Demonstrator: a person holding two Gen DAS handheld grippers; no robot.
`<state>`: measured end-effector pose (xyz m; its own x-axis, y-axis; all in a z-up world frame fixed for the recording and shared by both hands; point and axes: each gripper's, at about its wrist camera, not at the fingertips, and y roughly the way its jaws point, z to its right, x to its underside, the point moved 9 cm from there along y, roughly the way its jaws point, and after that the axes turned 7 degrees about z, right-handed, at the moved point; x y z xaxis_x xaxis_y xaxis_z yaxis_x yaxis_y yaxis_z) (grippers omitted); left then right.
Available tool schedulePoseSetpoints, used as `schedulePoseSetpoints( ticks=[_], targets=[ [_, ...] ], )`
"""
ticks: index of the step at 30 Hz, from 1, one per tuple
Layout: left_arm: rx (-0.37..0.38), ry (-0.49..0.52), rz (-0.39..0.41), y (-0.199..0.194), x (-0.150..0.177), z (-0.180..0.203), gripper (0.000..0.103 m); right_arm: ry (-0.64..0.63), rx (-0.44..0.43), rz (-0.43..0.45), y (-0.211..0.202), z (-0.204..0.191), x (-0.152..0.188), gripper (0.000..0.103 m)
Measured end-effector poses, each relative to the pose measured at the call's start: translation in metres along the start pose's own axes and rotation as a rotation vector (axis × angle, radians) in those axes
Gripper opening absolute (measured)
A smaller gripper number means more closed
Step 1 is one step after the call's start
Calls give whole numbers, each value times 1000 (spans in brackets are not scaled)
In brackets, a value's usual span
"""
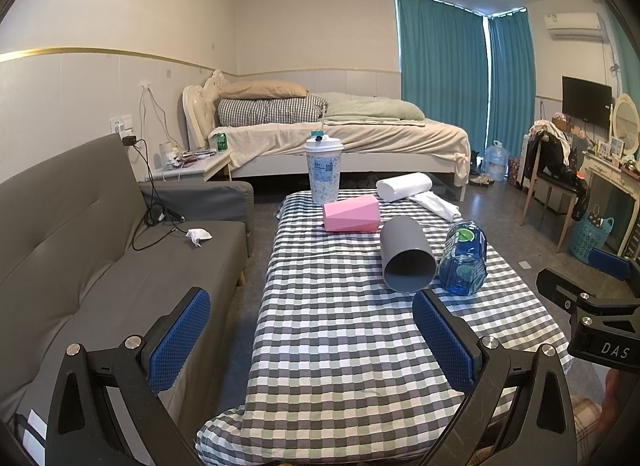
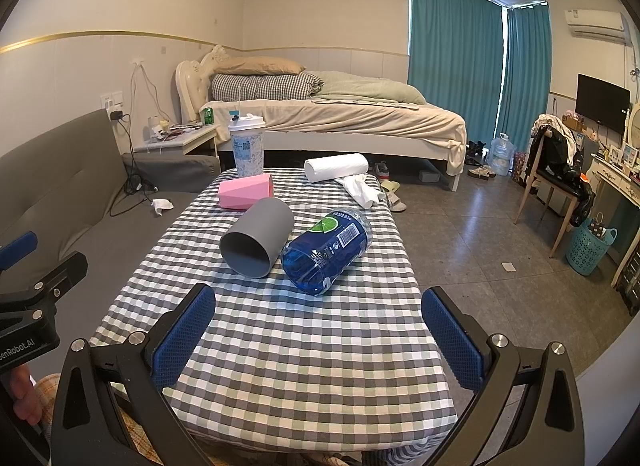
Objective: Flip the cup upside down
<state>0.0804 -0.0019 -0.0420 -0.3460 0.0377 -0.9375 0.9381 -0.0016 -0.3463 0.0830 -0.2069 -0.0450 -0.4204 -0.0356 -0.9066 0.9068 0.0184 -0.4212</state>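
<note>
A grey cup [image 1: 406,252] lies on its side on the checked tablecloth [image 1: 340,346], its open mouth towards me; it also shows in the right wrist view [image 2: 256,240]. A pink faceted cup [image 1: 351,213] lies on its side behind it, also seen in the right wrist view [image 2: 246,193]. My left gripper [image 1: 312,340] is open and empty, above the near part of the table, short of the grey cup. My right gripper [image 2: 318,336] is open and empty, also near the table's front, with the grey cup ahead to its left.
A blue water bottle [image 2: 326,252] lies on its side right of the grey cup. A tall lidded tumbler [image 1: 323,169] stands at the table's far end beside a paper roll [image 1: 404,185]. A grey sofa [image 1: 100,266] runs along the left. Tiled floor [image 2: 500,246] lies right.
</note>
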Motion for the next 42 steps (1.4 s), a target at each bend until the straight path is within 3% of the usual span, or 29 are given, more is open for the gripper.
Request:
schedulePoseSetpoints(
  ticks=[42],
  targets=[
    [-1, -1, -5, 1, 1, -3, 103, -1, -1, -3, 2, -1, -1, 103]
  ],
)
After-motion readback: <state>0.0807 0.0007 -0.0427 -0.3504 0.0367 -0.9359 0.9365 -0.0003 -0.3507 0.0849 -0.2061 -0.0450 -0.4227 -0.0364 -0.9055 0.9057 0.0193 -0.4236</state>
